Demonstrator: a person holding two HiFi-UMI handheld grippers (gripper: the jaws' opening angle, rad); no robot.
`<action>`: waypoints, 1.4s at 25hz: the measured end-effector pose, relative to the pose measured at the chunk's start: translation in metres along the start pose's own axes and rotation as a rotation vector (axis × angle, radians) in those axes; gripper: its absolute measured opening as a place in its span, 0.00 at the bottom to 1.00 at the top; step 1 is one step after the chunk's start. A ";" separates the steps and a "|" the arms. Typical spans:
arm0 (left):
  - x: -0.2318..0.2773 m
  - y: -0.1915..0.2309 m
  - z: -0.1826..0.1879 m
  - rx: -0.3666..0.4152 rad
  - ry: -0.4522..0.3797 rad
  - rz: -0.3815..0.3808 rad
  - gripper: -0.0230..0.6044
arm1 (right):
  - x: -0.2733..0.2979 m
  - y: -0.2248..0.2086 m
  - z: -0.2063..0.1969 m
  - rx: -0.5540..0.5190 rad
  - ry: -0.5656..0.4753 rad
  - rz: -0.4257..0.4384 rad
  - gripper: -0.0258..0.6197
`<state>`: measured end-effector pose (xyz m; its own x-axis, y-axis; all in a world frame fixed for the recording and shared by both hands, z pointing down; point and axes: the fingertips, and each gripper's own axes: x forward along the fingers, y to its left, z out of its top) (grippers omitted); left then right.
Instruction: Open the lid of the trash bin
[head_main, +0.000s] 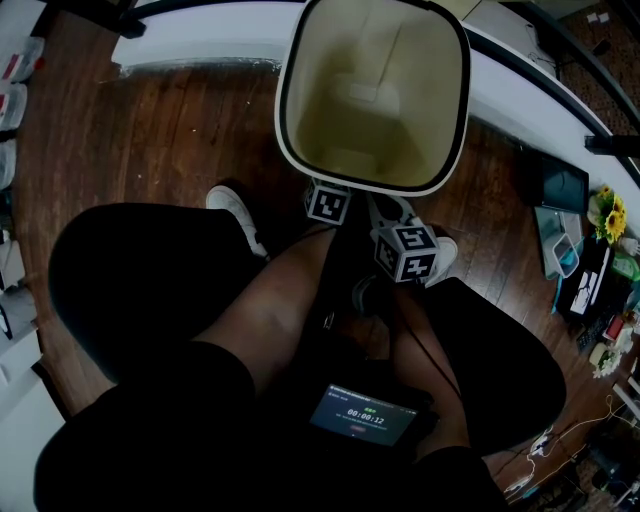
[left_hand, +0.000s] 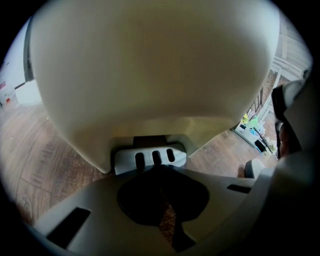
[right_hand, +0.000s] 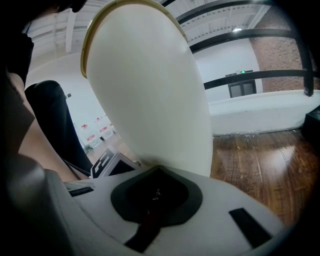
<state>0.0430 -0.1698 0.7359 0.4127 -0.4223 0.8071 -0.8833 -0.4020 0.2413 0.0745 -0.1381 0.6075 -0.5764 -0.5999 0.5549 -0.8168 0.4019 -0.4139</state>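
Dark wooden floor (head_main: 170, 130) carries the white pedal bin (head_main: 325, 90) at my knees. My left hand-held gripper (left_hand: 160, 167), jaws together, tips against the grey pedal (left_hand: 150, 159). My right hand-held gripper (right_hand: 158, 170) is closed and empty beside the bin. The pedal press seems in hand, and next it needs steady downward pressure.

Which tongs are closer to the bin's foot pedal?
Left. The left tongs are right at the pedal; the right tongs sit farther back, beside the bin.

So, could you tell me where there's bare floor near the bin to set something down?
Bare floor lies left of the bin, bounded by the white ledge and shoe. Right of it is a narrow strip, then clutter by the flowers.
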 end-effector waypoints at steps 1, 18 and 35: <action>0.000 0.000 0.000 -0.004 -0.003 0.001 0.09 | 0.000 -0.001 -0.001 0.000 0.001 -0.001 0.06; -0.002 0.000 -0.001 0.006 -0.012 -0.008 0.09 | -0.004 -0.004 -0.001 0.004 -0.001 -0.007 0.07; -0.007 -0.006 -0.001 -0.013 -0.075 -0.049 0.09 | -0.010 0.002 -0.008 0.032 -0.014 0.002 0.06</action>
<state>0.0449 -0.1641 0.7292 0.4709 -0.4623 0.7514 -0.8641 -0.4132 0.2873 0.0781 -0.1260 0.6069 -0.5771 -0.6089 0.5443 -0.8146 0.3810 -0.4374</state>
